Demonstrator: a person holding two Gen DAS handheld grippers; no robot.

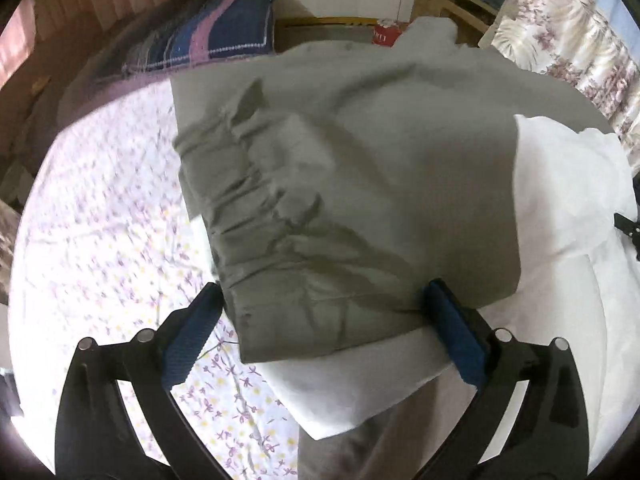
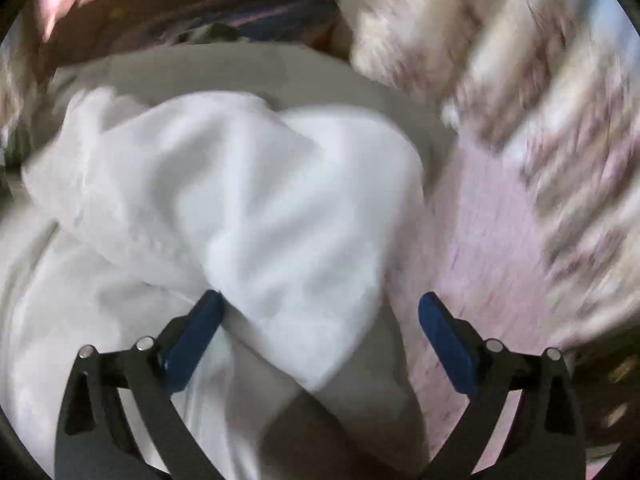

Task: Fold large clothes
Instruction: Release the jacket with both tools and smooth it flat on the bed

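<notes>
Blue pads [image 1: 188,344] of the left tool [image 1: 324,320] sit lowest in the left wrist view, spread wide apart. Between them lies the near edge of a folded grey-green garment [image 1: 352,184]; one pad is just beside its left corner and the other touches or nearly touches its lower right edge, but neither clamps it. The garment has a gathered, wrinkled band along its left side and rests on a white cloth [image 1: 560,216], which sticks out from under the garment to the right and toward the camera. Both lie on a bed with a floral sheet [image 1: 104,240], bare to the left of the garment. Beyond the garment, at the head of the bed, sits a dark striped pillow [image 1: 200,36], with a small red box [image 1: 382,34] just past the garment's far edge and a flowered curtain [image 1: 568,44] to the far right.

The right wrist view is heavily blurred. The right tool [image 2: 320,332] is likewise wide open and grips nothing. A bunched fold of the white cloth [image 2: 248,200] lies between its fingers, touching the left blue pad [image 2: 192,340], while the right pad stands apart over the pinkish sheet [image 2: 480,248]. A grey strip of the garment [image 2: 200,68] shows beyond the white cloth.
</notes>
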